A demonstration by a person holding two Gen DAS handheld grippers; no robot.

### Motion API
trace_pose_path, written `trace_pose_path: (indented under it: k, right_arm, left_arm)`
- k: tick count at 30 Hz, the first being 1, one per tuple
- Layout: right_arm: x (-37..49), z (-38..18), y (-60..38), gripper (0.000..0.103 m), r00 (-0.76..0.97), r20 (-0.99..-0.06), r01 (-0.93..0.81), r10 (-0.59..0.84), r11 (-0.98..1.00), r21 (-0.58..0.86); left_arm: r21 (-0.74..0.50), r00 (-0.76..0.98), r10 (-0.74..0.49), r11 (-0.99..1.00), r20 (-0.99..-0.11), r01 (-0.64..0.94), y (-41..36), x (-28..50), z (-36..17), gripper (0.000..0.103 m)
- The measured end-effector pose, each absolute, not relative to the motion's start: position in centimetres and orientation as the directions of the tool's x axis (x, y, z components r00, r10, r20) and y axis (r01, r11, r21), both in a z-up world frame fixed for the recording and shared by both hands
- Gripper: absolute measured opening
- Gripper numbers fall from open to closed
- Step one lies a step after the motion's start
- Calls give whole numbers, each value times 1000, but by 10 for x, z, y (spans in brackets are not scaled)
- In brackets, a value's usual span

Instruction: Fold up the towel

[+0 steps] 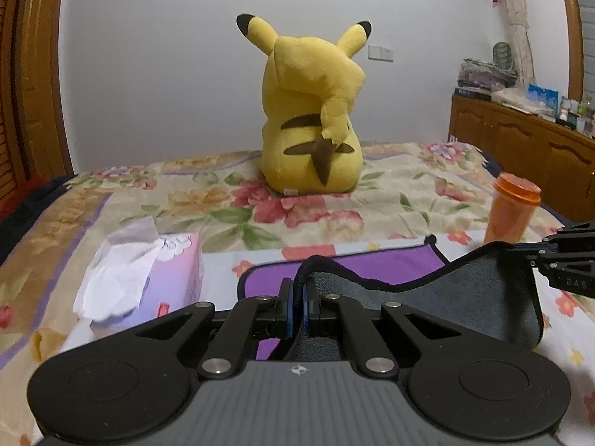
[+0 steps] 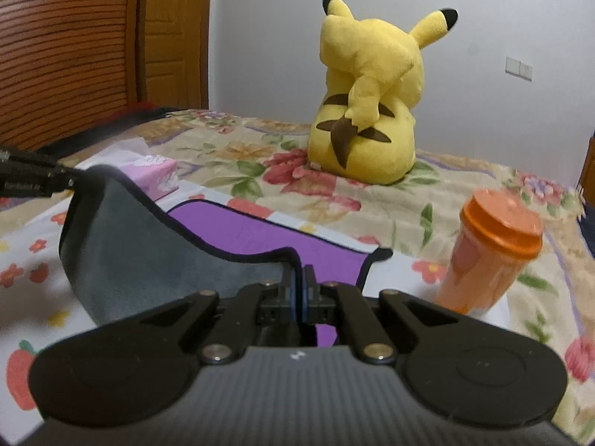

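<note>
The towel [image 1: 457, 290] is purple on one face, grey on the other, with black trim. It lies on the floral bed sheet [image 1: 297, 215]. My left gripper [image 1: 298, 290] is shut on the towel's near hem and holds it raised. My right gripper [image 2: 299, 290] is shut on the hem too, at the other near corner. The lifted near edge sags between them, grey side [image 2: 130, 252] toward me. The far part lies flat, purple side [image 2: 267, 238] up. The right gripper also shows at the right edge of the left wrist view [image 1: 535, 256].
A yellow Pikachu plush [image 1: 312, 111] sits on the bed beyond the towel. A pink tissue box [image 1: 156, 278] stands left of the towel. An orange lidded cup [image 2: 491, 252] stands to its right. A wooden cabinet [image 1: 528, 141] is at far right, a headboard [image 2: 67, 48] at left.
</note>
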State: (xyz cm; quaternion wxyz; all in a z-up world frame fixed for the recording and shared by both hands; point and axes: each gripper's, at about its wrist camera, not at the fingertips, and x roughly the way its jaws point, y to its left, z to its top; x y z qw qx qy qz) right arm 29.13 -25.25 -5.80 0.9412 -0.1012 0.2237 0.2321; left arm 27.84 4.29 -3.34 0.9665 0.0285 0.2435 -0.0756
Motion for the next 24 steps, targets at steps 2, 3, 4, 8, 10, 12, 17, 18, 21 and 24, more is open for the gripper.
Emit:
trace_pose_path:
  k: [2, 3, 4, 8, 10, 12, 17, 18, 21, 24]
  right_arm:
    - [292, -56, -250, 4, 805, -448, -485, 388, 866, -122]
    - [294, -55, -249, 4, 806, -444, -489, 390, 863, -130]
    - [297, -54, -247, 4, 810, -441, -488, 387, 861, -141]
    - [307, -49, -242, 4, 824, -417, -488, 384, 855, -176]
    - [312, -45, -240, 4, 828, -405, -487, 387, 855, -178]
    - [318, -42, -239, 4, 836, -391, -482, 386, 857, -185]
    - [331, -36, -237, 4, 852, -364, -466, 377, 863, -195]
    - [335, -36, -237, 4, 856, -360, -459, 371, 866, -199]
    - [345, -38, -235, 4, 863, -359, -445, 356, 872, -205]
    - [353, -46, -235, 4, 868, -363, -429, 338, 879, -207]
  left_arm:
    - [31, 876, -123, 987, -466, 156, 43, 285, -33, 8]
    - [33, 877, -122, 987, -464, 155, 43, 288, -33, 8]
    - [35, 880, -119, 988, -460, 153, 42, 291, -33, 8]
    - [41, 889, -111, 989, -443, 144, 43, 304, -31, 8]
    - [40, 894, -107, 990, -435, 138, 45, 311, -30, 8]
    - [39, 897, -99, 991, -432, 128, 47, 317, -29, 8]
    - [48, 903, -81, 993, -421, 111, 48, 334, -26, 8]
    - [51, 905, -76, 993, -419, 107, 47, 338, -26, 8]
    - [48, 905, -71, 994, -419, 100, 48, 348, -28, 8]
    - [42, 908, -61, 995, -414, 86, 48, 357, -33, 8]
